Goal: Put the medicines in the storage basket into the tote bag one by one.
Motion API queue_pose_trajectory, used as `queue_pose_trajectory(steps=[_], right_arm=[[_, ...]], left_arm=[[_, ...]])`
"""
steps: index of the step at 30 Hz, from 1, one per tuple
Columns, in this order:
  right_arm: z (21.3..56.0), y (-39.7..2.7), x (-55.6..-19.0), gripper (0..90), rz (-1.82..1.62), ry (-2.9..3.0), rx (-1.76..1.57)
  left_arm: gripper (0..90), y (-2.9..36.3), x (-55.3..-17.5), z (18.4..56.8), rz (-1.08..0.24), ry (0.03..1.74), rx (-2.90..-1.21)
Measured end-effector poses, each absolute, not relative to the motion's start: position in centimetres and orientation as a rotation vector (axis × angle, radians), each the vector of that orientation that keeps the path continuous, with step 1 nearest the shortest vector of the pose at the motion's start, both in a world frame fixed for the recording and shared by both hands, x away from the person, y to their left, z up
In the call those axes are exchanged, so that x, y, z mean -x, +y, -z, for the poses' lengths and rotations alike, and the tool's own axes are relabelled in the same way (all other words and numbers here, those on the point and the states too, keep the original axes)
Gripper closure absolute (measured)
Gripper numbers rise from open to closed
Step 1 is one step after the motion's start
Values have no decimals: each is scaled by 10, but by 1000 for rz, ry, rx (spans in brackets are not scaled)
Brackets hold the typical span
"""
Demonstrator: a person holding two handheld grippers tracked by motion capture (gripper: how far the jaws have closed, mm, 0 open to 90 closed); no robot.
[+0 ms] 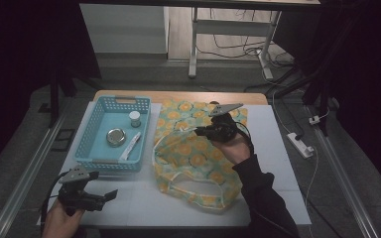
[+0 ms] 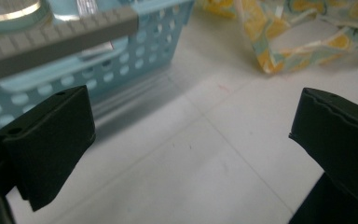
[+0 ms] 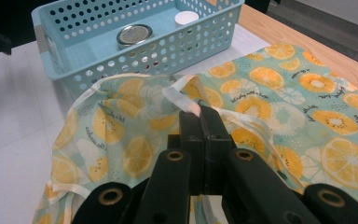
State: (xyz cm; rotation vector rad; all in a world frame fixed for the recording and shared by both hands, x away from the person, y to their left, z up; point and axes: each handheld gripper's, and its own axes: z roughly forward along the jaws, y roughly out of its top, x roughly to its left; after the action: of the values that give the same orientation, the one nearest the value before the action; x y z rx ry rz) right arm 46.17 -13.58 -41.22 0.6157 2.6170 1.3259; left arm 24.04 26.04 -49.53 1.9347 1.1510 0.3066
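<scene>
Nearest, the left tool (image 1: 110, 195) hovers with jaws spread wide over the bare white surface (image 1: 144, 203), before the blue basket (image 1: 92, 159). Farther in, the right tool (image 3: 199, 112) is clenched on the rim of the citrus-print bag (image 3: 135, 154), lifting it beside the basket, which holds a tin (image 1: 116, 137) and a small jar (image 1: 135, 118).

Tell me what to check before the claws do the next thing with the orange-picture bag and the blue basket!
1. Right claw shut on the bag's edge: ok, its jaws are pressed together with the rim strap of the bag pinched between them.
2. Bag mouth lifted open: ok, the held rim stands up off the table in the high view.
3. Left claw free to grab: ok, jaws wide apart, nothing between them.
4. Things waiting in the basket: ok, a round tin, a small jar and a flat white packet lie inside.
5. Bag already holding anything: cannot tell, its inside is hidden.
</scene>
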Motion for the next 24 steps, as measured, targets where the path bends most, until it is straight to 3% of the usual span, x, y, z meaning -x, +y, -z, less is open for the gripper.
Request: queue_pose_trajectory(steps=[24], right_arm=[[411, -139, -462, 900, -1346, 2612, -631]], left_arm=[[0, 267, -299, 476, -327, 1194, -1914]])
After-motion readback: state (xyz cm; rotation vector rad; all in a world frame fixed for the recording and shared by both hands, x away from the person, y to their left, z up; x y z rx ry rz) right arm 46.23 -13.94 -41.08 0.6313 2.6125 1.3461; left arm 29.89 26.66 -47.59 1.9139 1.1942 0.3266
